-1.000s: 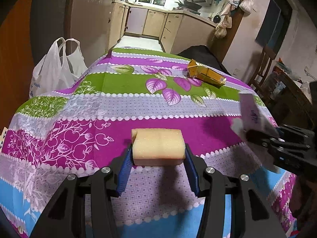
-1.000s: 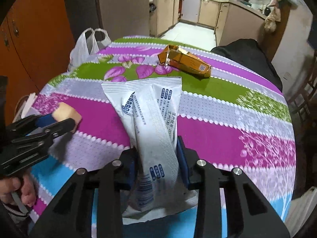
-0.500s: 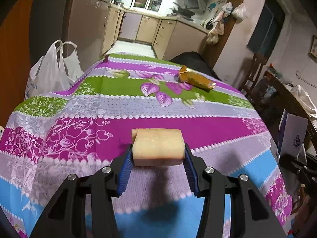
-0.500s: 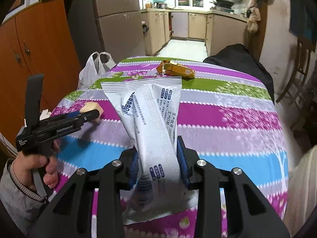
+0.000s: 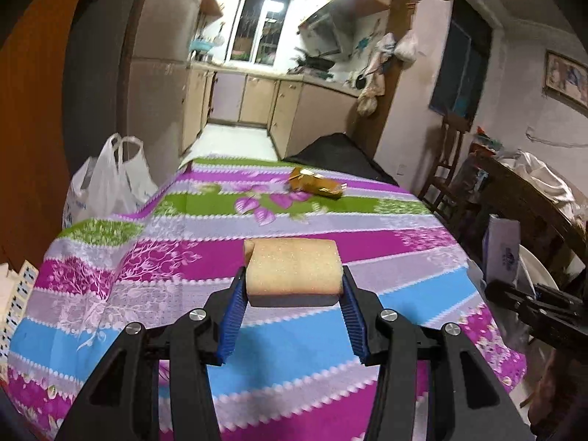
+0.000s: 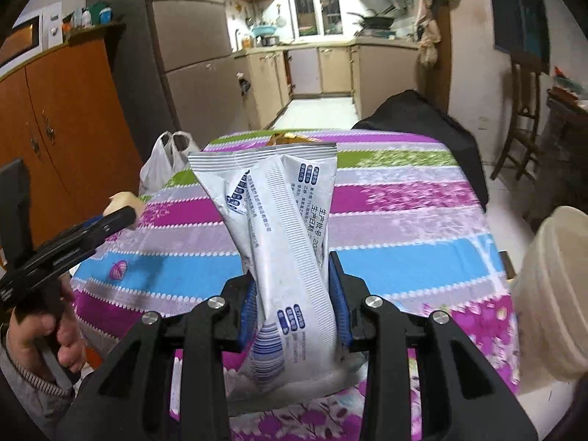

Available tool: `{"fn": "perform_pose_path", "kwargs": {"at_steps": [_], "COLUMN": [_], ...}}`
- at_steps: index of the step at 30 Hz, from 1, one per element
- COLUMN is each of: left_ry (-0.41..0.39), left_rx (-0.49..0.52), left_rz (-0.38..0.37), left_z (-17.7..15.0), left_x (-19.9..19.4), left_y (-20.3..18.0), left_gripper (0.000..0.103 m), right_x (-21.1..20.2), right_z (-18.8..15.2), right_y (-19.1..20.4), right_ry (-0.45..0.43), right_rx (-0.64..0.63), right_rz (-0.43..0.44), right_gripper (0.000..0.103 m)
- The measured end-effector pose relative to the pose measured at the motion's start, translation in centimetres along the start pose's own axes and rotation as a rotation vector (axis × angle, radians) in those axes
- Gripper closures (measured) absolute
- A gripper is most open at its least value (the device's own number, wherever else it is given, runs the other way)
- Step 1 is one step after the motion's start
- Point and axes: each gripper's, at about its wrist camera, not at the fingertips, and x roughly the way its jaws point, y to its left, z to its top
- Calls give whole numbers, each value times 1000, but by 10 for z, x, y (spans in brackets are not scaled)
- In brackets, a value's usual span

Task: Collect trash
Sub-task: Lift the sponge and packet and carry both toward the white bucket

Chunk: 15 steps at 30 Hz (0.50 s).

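Note:
My left gripper [image 5: 292,286] is shut on a yellow sponge [image 5: 293,266] and holds it above the near edge of the table [image 5: 110,294], which has a striped floral cloth. My right gripper [image 6: 294,286] is shut on a white plastic wrapper with blue print [image 6: 279,228] and holds it upright off the table's near right corner. The left gripper with the sponge [image 6: 123,200] shows at the left of the right wrist view. An orange carton [image 5: 316,185] lies on the far side of the table.
A white plastic bag [image 5: 106,183] hangs at the table's far left side. A cream bin [image 6: 547,294] stands at the right, off the table's near right corner. A black-covered chair [image 6: 419,121] is at the far right edge. Orange cupboards [image 6: 62,117] are at the left.
Both grippers have pulled back and risen away from the table, each still holding its item. The cream bin has come into the right wrist view.

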Motion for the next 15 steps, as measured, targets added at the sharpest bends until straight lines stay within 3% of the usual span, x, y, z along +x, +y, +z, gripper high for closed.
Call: {"fn": "perform_pose_path", "kwargs": {"at_steps": [15], "left_ry": [-23], "left_rx": [134], "left_rz": [-145], "left_z": [0], "left_x": [-38], "left_y": [-121], "left_gripper": [54], "right_x": [-76], "right_z": [-9], "right_y": [-40], "right_ry": [-104], "right_rx": [55], "right_rz": [-119], "right_gripper": [70]}}
